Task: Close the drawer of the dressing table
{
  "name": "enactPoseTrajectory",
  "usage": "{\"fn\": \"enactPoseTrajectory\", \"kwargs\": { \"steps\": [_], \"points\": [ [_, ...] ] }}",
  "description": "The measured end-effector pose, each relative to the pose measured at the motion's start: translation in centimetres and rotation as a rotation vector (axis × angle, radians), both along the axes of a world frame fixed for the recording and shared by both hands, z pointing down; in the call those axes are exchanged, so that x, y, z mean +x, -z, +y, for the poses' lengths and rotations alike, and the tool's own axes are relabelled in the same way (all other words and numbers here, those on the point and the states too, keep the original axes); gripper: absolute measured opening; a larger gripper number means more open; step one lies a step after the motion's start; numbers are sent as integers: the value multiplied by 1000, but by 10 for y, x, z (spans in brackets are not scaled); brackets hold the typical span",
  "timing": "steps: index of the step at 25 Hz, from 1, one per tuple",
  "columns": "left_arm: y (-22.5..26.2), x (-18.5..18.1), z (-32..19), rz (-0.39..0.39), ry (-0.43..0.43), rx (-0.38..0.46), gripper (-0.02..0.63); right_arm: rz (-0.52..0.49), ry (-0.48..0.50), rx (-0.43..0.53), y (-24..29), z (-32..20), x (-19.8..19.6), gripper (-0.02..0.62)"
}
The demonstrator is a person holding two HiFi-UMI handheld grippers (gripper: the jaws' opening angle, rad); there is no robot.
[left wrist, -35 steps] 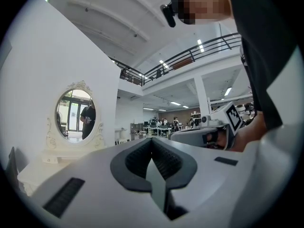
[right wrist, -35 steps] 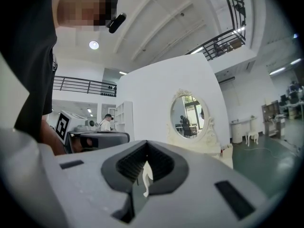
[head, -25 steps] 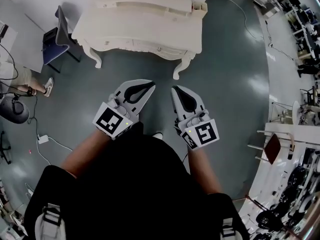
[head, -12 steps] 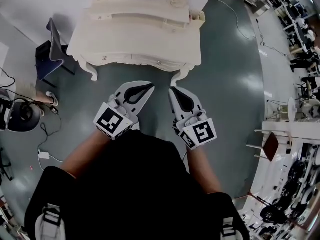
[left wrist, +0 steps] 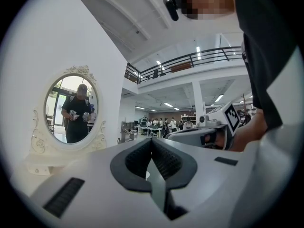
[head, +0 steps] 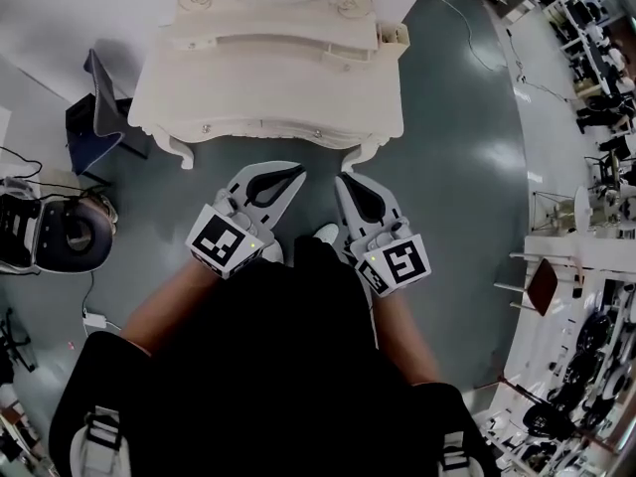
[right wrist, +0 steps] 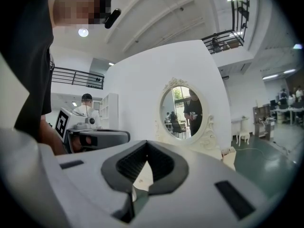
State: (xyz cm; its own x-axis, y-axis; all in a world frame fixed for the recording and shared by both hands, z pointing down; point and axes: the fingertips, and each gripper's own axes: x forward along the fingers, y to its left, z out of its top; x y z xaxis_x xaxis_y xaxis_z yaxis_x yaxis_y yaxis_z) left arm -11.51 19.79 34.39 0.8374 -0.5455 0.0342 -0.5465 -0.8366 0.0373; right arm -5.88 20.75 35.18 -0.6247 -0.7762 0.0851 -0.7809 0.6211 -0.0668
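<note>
The cream dressing table [head: 268, 78] stands straight ahead in the head view, its oval mirror [left wrist: 71, 109] [right wrist: 183, 109] reflecting the person. Its drawer front [head: 260, 130] with two small knobs faces me; how far it stands out I cannot tell. My left gripper [head: 299, 171] [left wrist: 152, 139] is held level just short of that front, jaws shut with nothing between them. Beside it, my right gripper [head: 342, 179] [right wrist: 146, 143] is also shut and empty, close to the table's front right leg [head: 360, 157]. Neither gripper touches the table.
A dark blue chair [head: 91, 107] stands left of the table, and a round black device [head: 72, 232] lies on the grey floor further left. A small box [head: 395, 36] sits at the table's back right corner. White benches [head: 561, 256] line the right side.
The dressing table has come nearer to both grippers in the head view; the gap to the drawer front has shrunk. Both jaws remain shut.
</note>
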Motion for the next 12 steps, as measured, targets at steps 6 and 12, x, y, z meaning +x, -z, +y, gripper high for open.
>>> {"fn": "enactPoseTrajectory", "kwargs": {
  "steps": [6,12],
  "points": [
    [-9,15,-35,-4,-8,11,-5,-4,4,-7,-9,-39,15,3],
    [-8,29,-76,-29,21,18,-5,-9,42,-3,-8,-83,28,3]
  ]
}}
